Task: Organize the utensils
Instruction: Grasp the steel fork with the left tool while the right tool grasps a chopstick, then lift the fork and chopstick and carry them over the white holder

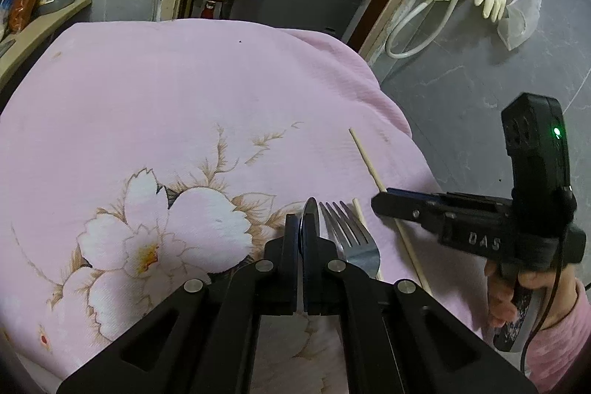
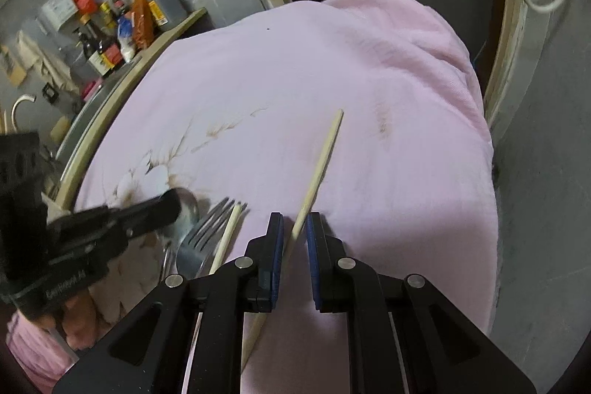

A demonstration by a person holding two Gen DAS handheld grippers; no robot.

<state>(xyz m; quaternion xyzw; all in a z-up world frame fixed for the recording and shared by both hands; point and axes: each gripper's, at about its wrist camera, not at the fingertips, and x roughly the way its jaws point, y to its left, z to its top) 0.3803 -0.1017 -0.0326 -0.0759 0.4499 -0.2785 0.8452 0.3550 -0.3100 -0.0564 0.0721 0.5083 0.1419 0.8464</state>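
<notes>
A pink cloth (image 1: 207,91) printed with a large white flower (image 1: 155,239) covers the tabletop, and the utensils lie on it just past that flower, toward the edge where the cloth drops off.

The left gripper (image 1: 302,228) has its jaws clenched on a metal spoon (image 1: 309,209); the bowl of the spoon stands on edge between the pads and pokes out beyond the fingertips. Immediately beside the spoon, on the side away from the flower, a steel fork (image 1: 351,239) lies flat with its tines pointing away from the camera. A pale wooden chopstick (image 1: 359,213) lies just beside the fork, roughly parallel to it.

Farther from the flower, a second chopstick (image 2: 321,157) lies at a slant on the cloth. The right gripper (image 2: 294,228) is lowered around it with the jaws released: the stick passes through the gap between the blue-lined pads (image 2: 312,235), close to the one nearer the fork, though contact cannot be told.

A shelf of bottles (image 2: 110,28) stands beyond the tabletop.
</notes>
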